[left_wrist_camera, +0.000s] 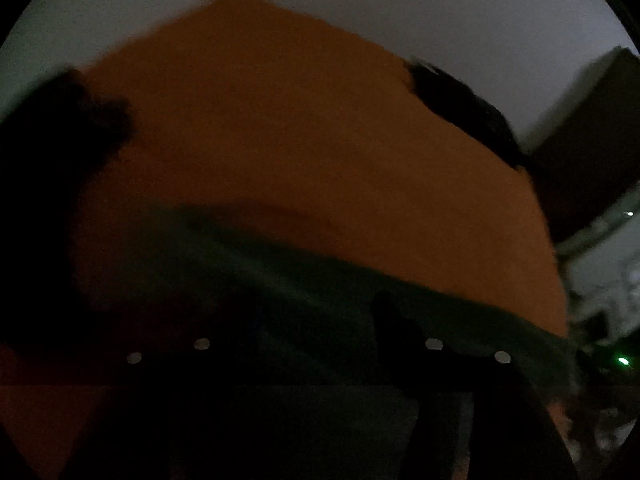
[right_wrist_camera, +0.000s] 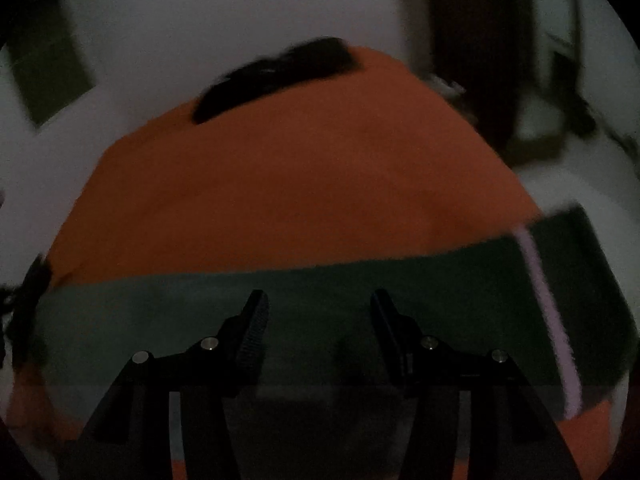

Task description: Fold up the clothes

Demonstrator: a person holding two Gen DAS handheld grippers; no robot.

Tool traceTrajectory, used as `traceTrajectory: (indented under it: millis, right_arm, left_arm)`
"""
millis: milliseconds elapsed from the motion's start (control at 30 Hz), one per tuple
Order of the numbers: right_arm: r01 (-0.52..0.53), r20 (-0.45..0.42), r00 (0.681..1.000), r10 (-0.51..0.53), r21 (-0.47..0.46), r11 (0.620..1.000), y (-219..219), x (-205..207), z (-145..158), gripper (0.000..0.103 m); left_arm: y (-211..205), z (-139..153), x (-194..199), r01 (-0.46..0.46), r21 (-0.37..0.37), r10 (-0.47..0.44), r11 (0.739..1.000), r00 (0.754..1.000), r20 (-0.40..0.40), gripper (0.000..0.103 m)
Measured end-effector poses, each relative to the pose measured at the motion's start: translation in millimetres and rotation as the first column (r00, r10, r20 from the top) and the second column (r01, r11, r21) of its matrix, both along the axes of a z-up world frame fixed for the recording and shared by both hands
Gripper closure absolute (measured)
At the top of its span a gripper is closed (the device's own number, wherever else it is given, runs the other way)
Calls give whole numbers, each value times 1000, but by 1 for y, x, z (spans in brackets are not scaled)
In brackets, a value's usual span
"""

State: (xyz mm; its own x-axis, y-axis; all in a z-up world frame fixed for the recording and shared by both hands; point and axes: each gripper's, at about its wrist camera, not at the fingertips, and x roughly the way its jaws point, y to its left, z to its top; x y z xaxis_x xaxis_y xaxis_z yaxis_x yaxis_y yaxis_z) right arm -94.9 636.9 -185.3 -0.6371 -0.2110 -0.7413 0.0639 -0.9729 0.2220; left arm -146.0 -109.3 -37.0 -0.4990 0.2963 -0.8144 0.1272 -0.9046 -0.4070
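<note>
Both grippers hover over the orange garment (right_wrist_camera: 304, 184) spread on the white surface (right_wrist_camera: 200, 20), the right gripper (right_wrist_camera: 318, 312) with jaws apart and empty above its dark green band (right_wrist_camera: 320, 284), the left gripper (left_wrist_camera: 320, 340) too dark to judge.

I am seeing both wrist views running very dim and grainy. Motion blur is smearing every edge, worst on the left, whose foreground is sinking into black. Fisheye curvature is bending the borders into dark corners.

No text, label or number can be read in either dim, blurred view.
</note>
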Motion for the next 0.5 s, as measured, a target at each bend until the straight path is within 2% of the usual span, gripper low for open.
traceTrajectory:
  millis: [67, 100, 133, 200, 300, 367, 400, 467, 500]
  right_arm:
    - [-38, 0, 999, 38, -54, 998, -22, 0, -2, 51]
    - [-57, 39, 997, 62, -111, 992, -31, -1, -10, 51]
    - [-73, 78, 993, 87, -170, 983, -40, -2, -17, 51]
    - [-91, 183, 975, 129, -205, 975, -56, -1, -37, 51]
    - [-115, 256, 954, 155, -165, 980, -63, 17, -57, 51]
    - [-88, 300, 947, 117, -106, 990, -50, 29, -68, 53]
    - [-66, 302, 949, 93, -97, 993, -39, 35, -70, 57]
    - [19, 310, 951, 9, -88, 996, -11, 47, -70, 59]
    - [63, 314, 949, -34, -83, 995, 3, 53, -70, 59]
  left_arm:
    - [33, -20, 13, 56, 93, -62, 994, 996, 57, 43]
    - [48, -30, 19, 84, 126, -94, 988, 992, 80, 43]
    - [55, -40, 23, 117, 97, -126, 988, 988, 91, 43]
    - [68, -59, 32, 184, 38, -188, 982, 975, 117, 43]
    - [61, -74, 51, 243, -8, -239, 970, 961, 136, 46]
    - [47, -70, 64, 202, 32, -205, 979, 968, 143, 46]
    - [40, -66, 70, 169, 47, -174, 984, 973, 153, 46]
    - [20, -59, 72, 67, 75, -81, 995, 979, 188, 46]
    - [22, -52, 74, 64, 112, -82, 992, 982, 172, 46]
